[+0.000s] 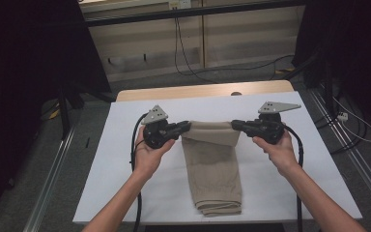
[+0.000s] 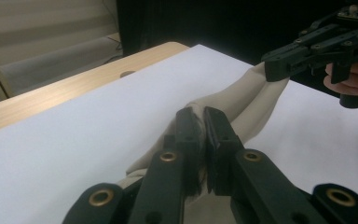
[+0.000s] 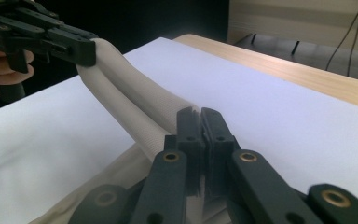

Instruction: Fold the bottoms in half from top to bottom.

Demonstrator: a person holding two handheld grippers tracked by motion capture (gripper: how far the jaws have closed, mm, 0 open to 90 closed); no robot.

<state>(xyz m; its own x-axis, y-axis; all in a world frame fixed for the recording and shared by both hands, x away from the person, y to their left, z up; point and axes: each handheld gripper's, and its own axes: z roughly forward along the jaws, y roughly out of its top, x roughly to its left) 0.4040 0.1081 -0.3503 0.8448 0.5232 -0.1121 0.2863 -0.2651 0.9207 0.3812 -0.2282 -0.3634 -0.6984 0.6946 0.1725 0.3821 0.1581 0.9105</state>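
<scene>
We see the beige trousers [image 1: 212, 164] folded lengthwise at the centre of the frame on the white bench [image 1: 125, 164], their far end lifted off it. Our left hand-held gripper [image 1: 186, 126], left of centre, is clenched on one corner of that end; our right hand-held gripper [image 1: 235, 125], right of centre, is clenched on the other corner, the cloth hanging between them

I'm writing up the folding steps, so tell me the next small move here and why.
Probably carry the lifted far edge toward the person and lay it over the near end. The left hand-held gripper and the right hand-held gripper are each shut on a far corner of the beige cloth. That edge is raised, while the rest lies flat on the white table cover.
</scene>
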